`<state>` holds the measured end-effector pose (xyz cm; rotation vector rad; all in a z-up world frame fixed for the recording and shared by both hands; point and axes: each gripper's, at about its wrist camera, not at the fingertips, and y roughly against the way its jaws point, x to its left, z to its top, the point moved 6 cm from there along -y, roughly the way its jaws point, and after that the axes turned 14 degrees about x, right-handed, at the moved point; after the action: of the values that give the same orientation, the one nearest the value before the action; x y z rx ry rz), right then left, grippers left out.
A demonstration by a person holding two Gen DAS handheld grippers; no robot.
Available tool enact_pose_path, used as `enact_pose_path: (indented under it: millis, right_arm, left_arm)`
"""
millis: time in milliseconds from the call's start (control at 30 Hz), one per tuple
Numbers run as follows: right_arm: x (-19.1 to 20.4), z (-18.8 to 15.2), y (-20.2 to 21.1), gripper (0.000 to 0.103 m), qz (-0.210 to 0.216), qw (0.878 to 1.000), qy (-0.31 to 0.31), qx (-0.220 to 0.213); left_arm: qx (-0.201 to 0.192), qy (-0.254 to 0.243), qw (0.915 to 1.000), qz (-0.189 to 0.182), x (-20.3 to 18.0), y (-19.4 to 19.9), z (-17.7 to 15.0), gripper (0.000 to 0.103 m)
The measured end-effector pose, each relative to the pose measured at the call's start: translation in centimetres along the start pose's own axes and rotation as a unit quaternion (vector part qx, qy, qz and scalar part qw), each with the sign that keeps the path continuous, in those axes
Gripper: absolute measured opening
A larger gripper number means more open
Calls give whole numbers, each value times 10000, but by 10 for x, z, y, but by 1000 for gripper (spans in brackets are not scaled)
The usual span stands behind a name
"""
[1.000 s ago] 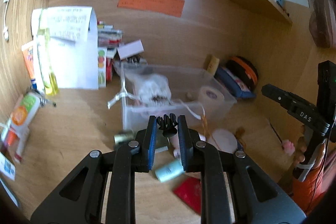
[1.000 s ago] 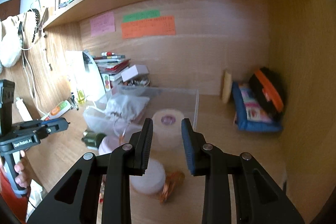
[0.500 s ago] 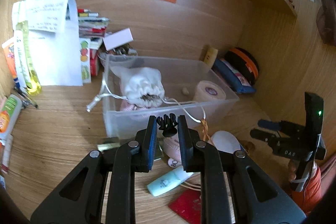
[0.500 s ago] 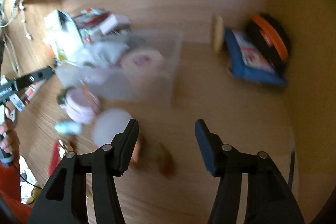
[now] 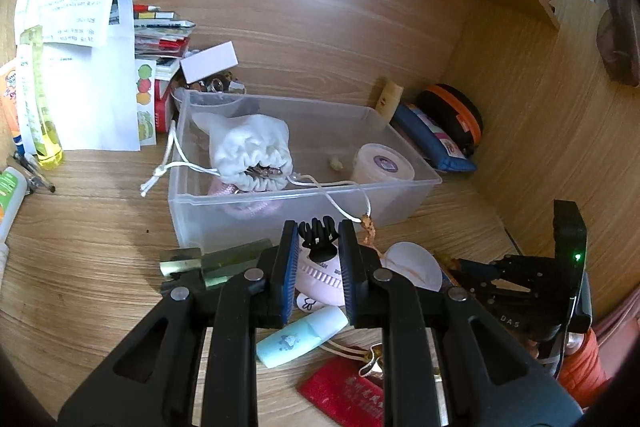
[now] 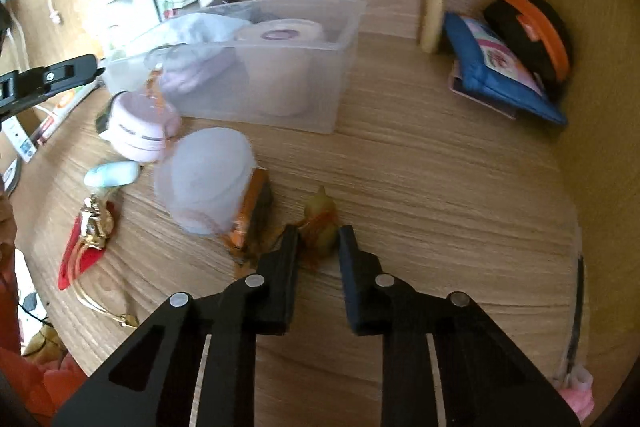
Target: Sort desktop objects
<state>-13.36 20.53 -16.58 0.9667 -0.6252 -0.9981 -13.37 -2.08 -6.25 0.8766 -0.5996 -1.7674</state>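
Observation:
My left gripper [image 5: 319,227] is shut on a small black hair claw [image 5: 318,241], held just in front of the clear plastic bin [image 5: 240,215]. In the bin lie a white drawstring pouch [image 5: 250,151] and a tape roll [image 5: 382,165]. Low over the desk, my right gripper [image 6: 319,233] has its jaws closing on a yellow-green charm with an orange tassel [image 6: 320,211], and the pads touch its sides. Left of the charm lie an orange packet [image 6: 250,215], a white round jar [image 6: 204,179], a pink compact [image 6: 138,135] and a mint tube [image 6: 112,175].
A red card with a gold clip [image 6: 86,239] lies at the front left. A blue pouch [image 6: 500,67] and a black-and-orange case [image 6: 528,27] lean in the right corner. Papers and books [image 5: 80,67] stand at the back left; a green-gold bottle [image 5: 212,261] lies before the bin.
My right gripper dropped towards the desk, spread wide, then closed around the charm. The left gripper edged closer to the bin, still holding the hair claw.

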Motion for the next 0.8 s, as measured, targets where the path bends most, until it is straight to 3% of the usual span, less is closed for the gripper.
enact_pose_path:
  millis: [167, 500, 800]
  right_arm:
    - [-3, 12, 24, 18, -136, 9988, -109, -454]
    - [1, 76, 99, 18, -89, 9871, -165, -1588]
    - [25, 119, 117, 18, 26, 9791, 173, -2028]
  left_arm:
    - [-122, 88, 9999, 35, 9, 11, 4, 19]
    - [-575, 269, 9980, 55, 25, 39, 17, 19]
    - [-676, 259, 9974, 32, 34, 42, 31, 19]
